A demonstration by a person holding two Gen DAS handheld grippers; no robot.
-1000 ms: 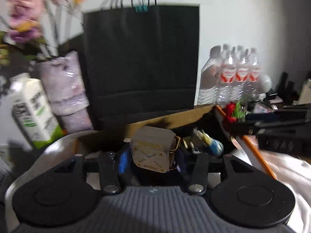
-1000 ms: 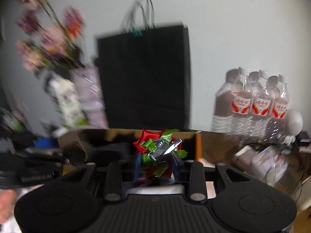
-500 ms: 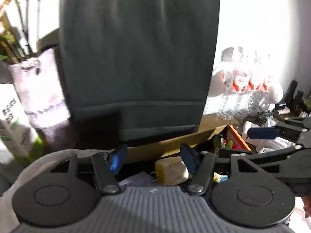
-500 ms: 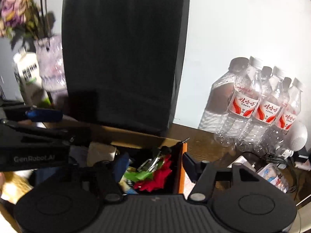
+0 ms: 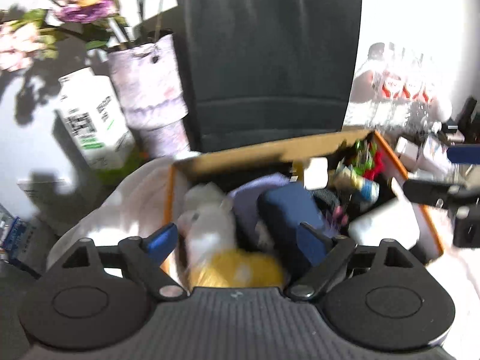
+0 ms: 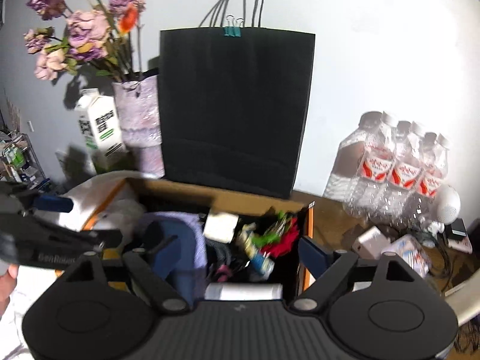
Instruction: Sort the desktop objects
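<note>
An open cardboard box with orange edges holds several objects: a pale cube, a red and green bow, a dark blue case and a white plush. The box also shows in the right wrist view, with the cube and the bow inside it. My left gripper is open and empty above the box's near left part. My right gripper is open and empty above the box's near right part.
A black paper bag stands behind the box. A vase of flowers and a white carton stand at the back left. A pack of water bottles and small clutter sit on the wooden desk at the right.
Both grippers have opened: the left let go of the pale cube and the right let go of the red and green bow. Both things now lie in the box. The grippers have pulled back.
</note>
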